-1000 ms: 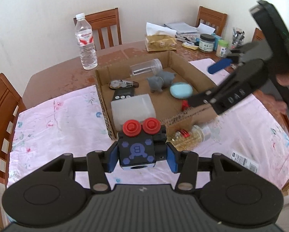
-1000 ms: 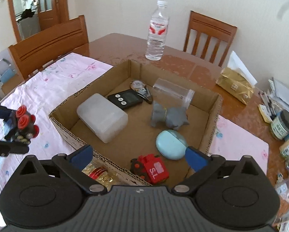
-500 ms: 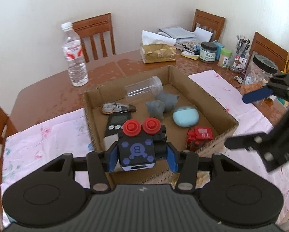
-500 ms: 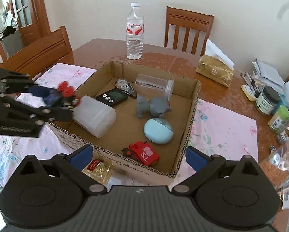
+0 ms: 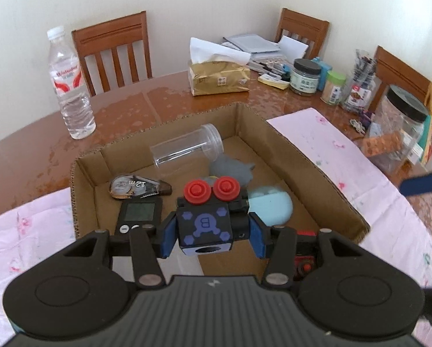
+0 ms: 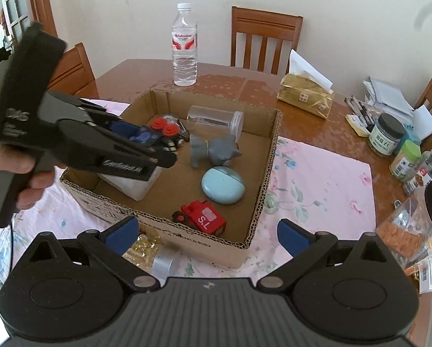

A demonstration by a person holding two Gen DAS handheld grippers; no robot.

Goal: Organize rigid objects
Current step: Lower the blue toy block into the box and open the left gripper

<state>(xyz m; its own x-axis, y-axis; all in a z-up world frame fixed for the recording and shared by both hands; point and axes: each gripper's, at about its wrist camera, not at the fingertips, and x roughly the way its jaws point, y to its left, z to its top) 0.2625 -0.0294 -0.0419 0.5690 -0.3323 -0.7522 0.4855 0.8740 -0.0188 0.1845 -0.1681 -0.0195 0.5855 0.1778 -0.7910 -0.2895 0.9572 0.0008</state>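
1. Toy robot block [image 5: 205,225], dark blue with a "B" on its face and two red knobs on top, sits clamped between the blue pads of the left gripper [image 5: 210,232], held above the cardboard box [image 5: 317,170].
2. Inside the cardboard box lie a clear plastic jar [image 5: 185,147] on its side, a grey animal figure [image 6: 213,150], a pale blue oval case [image 6: 223,184], a red toy truck [image 6: 203,219], a black digital device [image 5: 138,215], a tape dispenser [image 5: 138,188] and a frosted white container [image 6: 135,183].
3. Right gripper [image 6: 207,231] hangs at the near side of the cardboard box, its jaws spread wide with nothing between them.
4. Just outside the near wall of the cardboard box lies a small jar of golden pieces [image 6: 149,250] on the pink floral cloth [image 6: 317,179].
5. Beyond the far wall of the cardboard box stands a water bottle [image 6: 184,46].
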